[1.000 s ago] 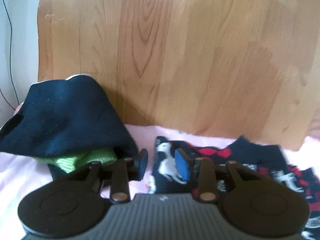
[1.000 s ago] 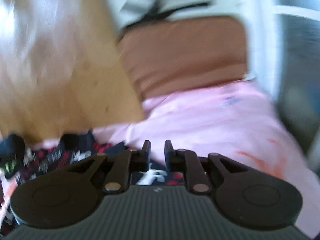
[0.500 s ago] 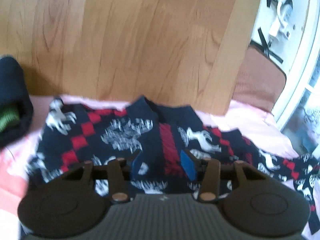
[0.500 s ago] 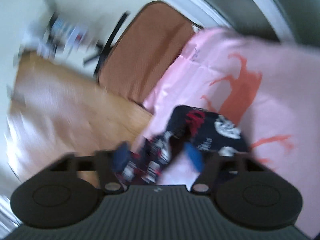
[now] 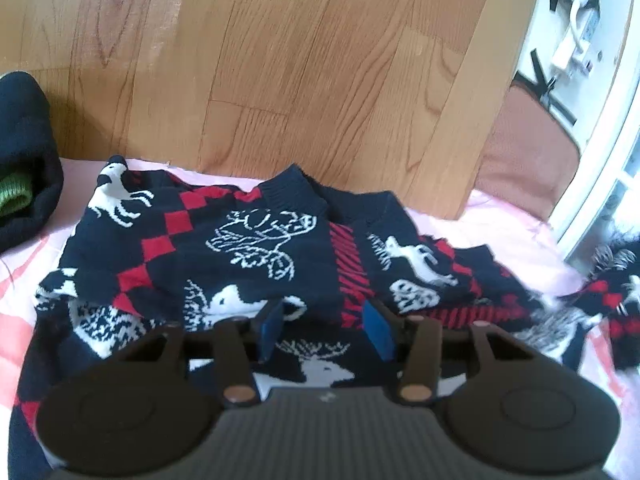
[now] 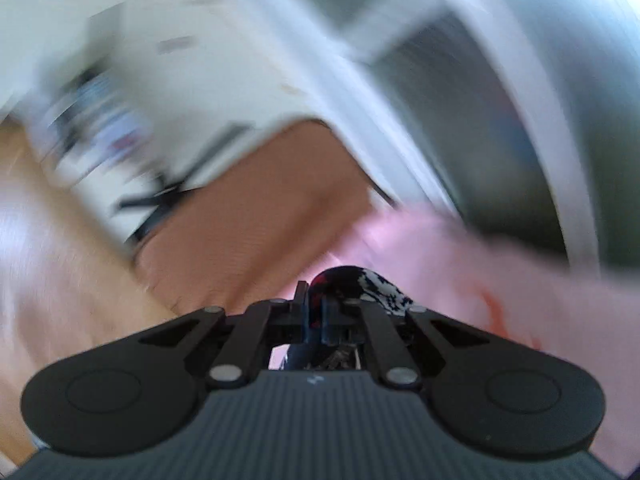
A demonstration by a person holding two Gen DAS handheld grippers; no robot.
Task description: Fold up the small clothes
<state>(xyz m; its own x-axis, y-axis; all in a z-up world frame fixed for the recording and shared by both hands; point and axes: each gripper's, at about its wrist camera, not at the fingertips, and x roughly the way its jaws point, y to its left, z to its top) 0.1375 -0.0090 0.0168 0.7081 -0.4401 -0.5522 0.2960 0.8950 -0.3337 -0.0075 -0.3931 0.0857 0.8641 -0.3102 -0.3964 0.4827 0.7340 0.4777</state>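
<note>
A navy knitted sweater with white reindeer and red diamonds lies spread on the pink sheet, its collar toward the wooden headboard. My left gripper hovers low over the sweater's middle, jaws open, blue pads showing and nothing pinched between them. Off to the right, one sleeve looks blurred and raised. In the right wrist view, my right gripper is shut on a bunch of that patterned sleeve fabric, which bulges up just past the fingertips. The right view is heavily motion-blurred.
A dark navy garment wrapped round something green sits at the left edge of the bed. The wooden headboard stands right behind the sweater. A brown cushion and a white window frame are on the right.
My left gripper swung right from the navy pile to over the sweater and its jaws widened. My right gripper opened around the sleeve, then shut on it and swung upward.
</note>
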